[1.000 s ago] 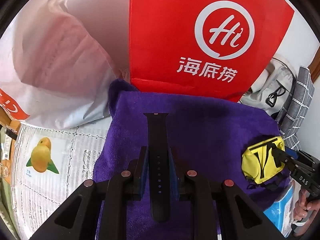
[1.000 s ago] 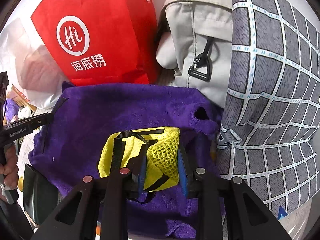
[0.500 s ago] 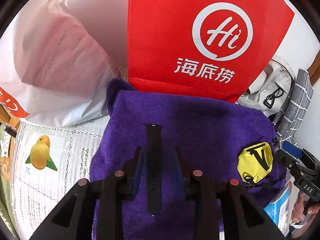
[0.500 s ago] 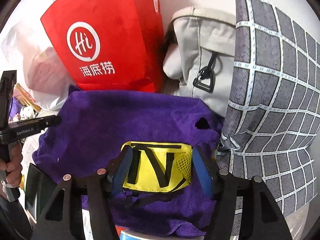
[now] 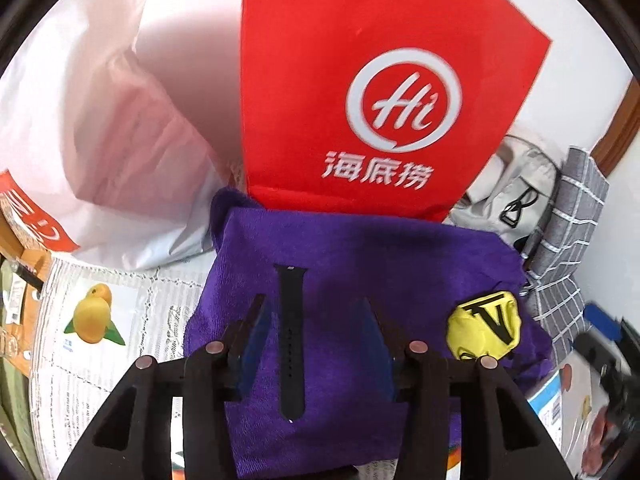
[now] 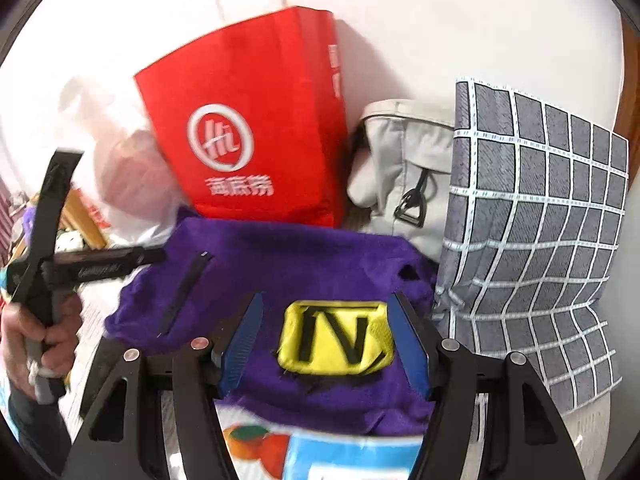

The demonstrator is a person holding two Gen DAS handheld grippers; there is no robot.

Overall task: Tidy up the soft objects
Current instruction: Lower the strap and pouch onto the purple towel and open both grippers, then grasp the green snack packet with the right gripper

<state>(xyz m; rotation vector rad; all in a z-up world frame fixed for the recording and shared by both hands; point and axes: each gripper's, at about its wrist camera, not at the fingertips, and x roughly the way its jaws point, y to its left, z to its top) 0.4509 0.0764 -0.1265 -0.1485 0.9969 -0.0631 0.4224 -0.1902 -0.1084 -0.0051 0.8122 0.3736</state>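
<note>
A purple towel [image 5: 380, 264] lies spread in front of a red paper bag. On it rests a black watch strap [image 5: 292, 340], between the jaws of my left gripper [image 5: 314, 308]. These jaws are opening and the blue pads stand clear of the strap. A yellow pouch with black straps [image 6: 336, 336] lies on the towel [image 6: 288, 256] between the spread jaws of my right gripper [image 6: 326, 300], and neither pad touches it. The right wrist view also shows the strap [image 6: 184, 292] and the left gripper [image 6: 156, 257], held by a hand [image 6: 40, 336]. The pouch [image 5: 484, 328] appears at the towel's right end.
Behind the towel stand the red paper bag [image 5: 380, 100], a white plastic bag [image 5: 100, 140], a grey backpack [image 6: 404, 184] and a grey checked cushion [image 6: 536, 220]. A fruit-printed cover [image 5: 92, 316] lies left. A blue and white box [image 6: 352, 456] sits under the towel's near edge.
Both grippers opened and lifted back. The left let go of the watch strap and the right let go of the yellow pouch. Both things now lie loose on the towel.
</note>
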